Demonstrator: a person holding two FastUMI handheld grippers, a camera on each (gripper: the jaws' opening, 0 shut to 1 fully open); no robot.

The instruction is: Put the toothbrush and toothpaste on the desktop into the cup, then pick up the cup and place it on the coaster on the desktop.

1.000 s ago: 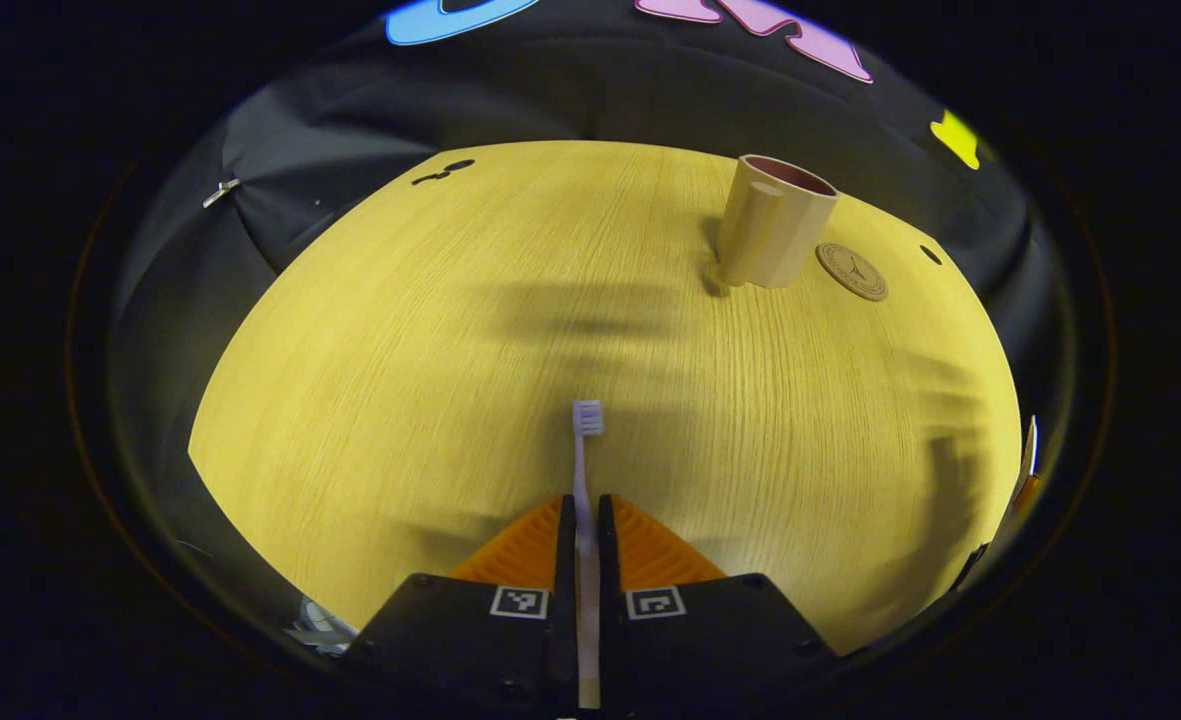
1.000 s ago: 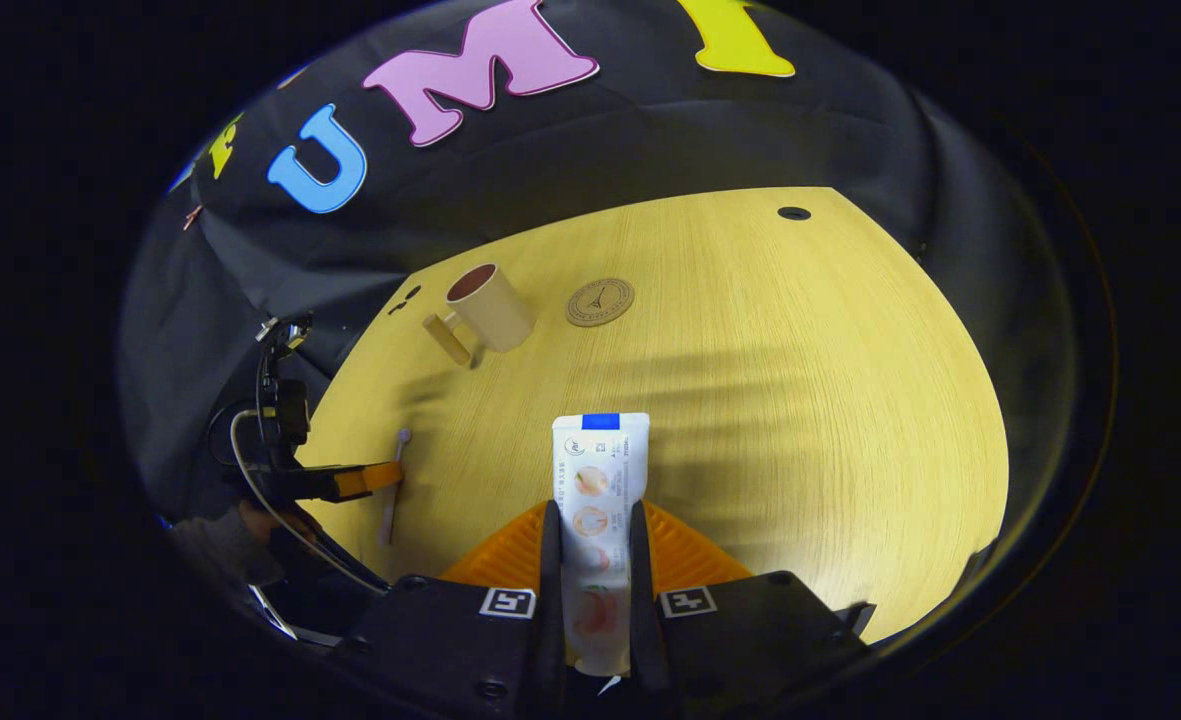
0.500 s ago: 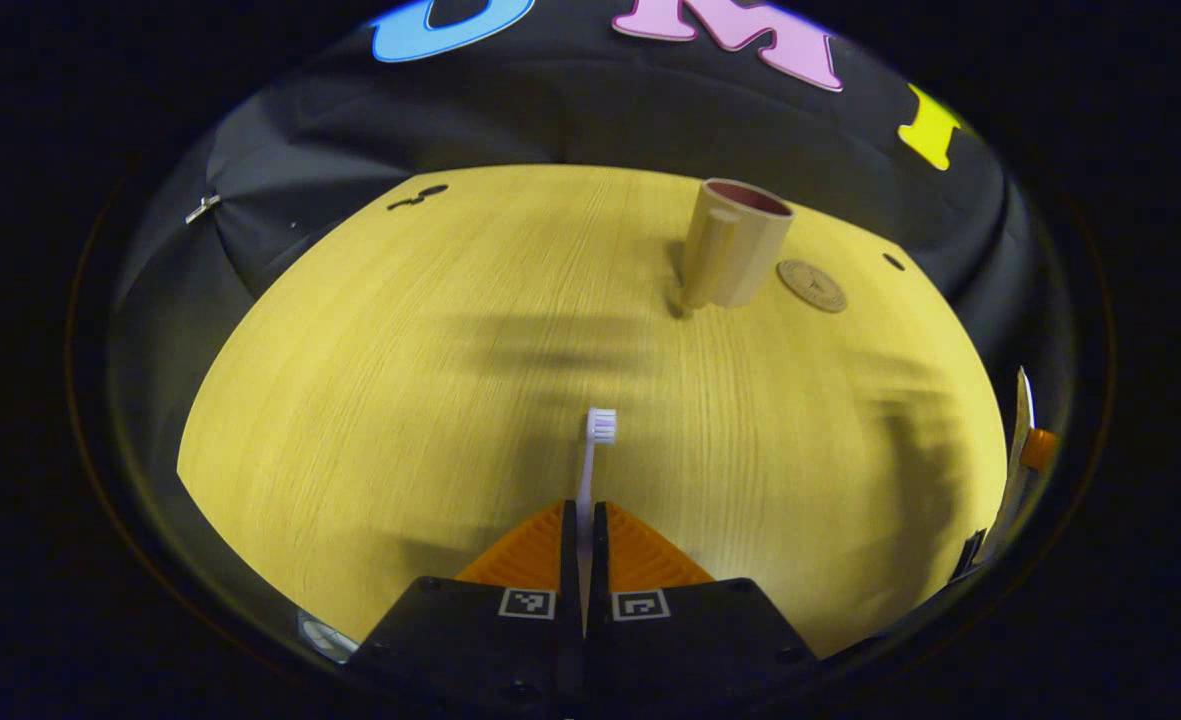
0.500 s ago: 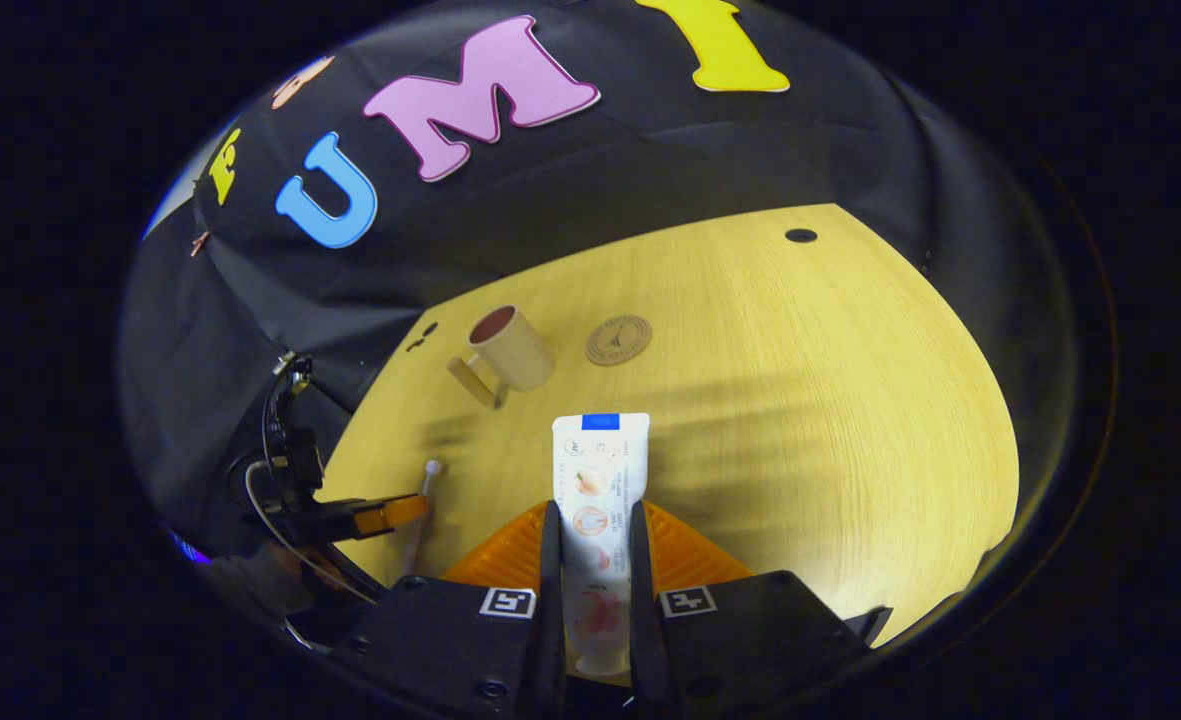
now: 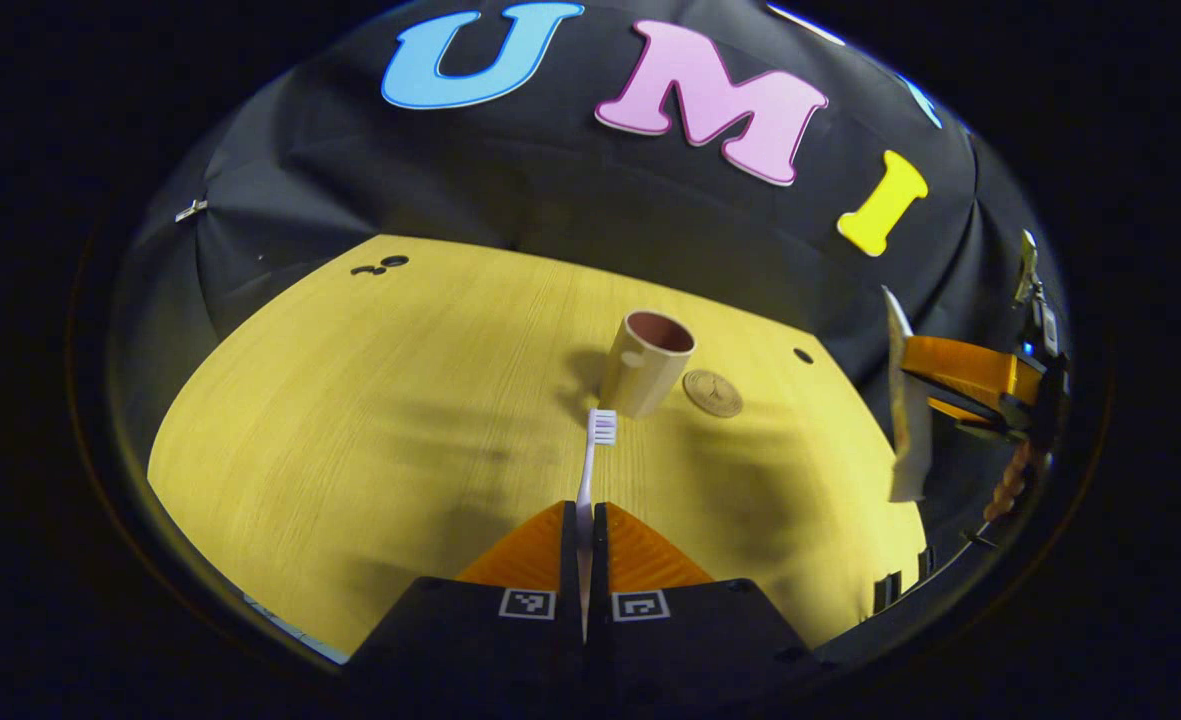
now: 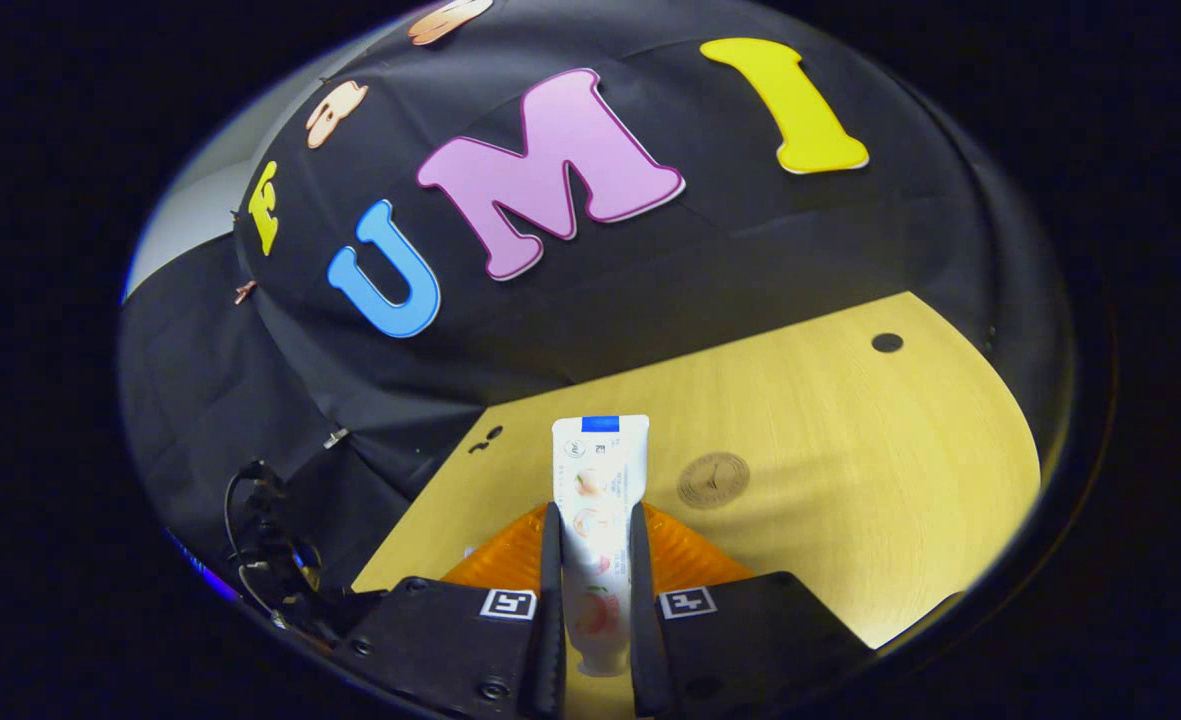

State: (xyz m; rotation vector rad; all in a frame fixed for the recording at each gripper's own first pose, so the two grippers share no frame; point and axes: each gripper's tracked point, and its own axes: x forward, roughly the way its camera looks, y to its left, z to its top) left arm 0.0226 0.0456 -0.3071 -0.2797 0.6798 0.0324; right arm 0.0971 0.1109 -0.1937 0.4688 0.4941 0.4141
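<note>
Both grippers have come up off the desktop [image 5: 350, 400] since a second ago, and each view now tips toward the booth wall. The left gripper [image 5: 586, 520] pinches the toothbrush [image 5: 590, 465] low on its handle; it looks light, stiff and slim, likely to swivel. The right gripper [image 6: 596, 530] clamps the toothpaste [image 6: 600, 480], a soft tube that may buckle. Beyond stands the cup [image 5: 647, 363], just beside the coaster [image 5: 713, 392]. The tube hides the cup from the right gripper view.

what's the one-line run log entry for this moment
left gripper: shut on toothbrush | right gripper: shut on toothpaste | cup: upright, empty, beside coaster | stage: carrying both
</note>
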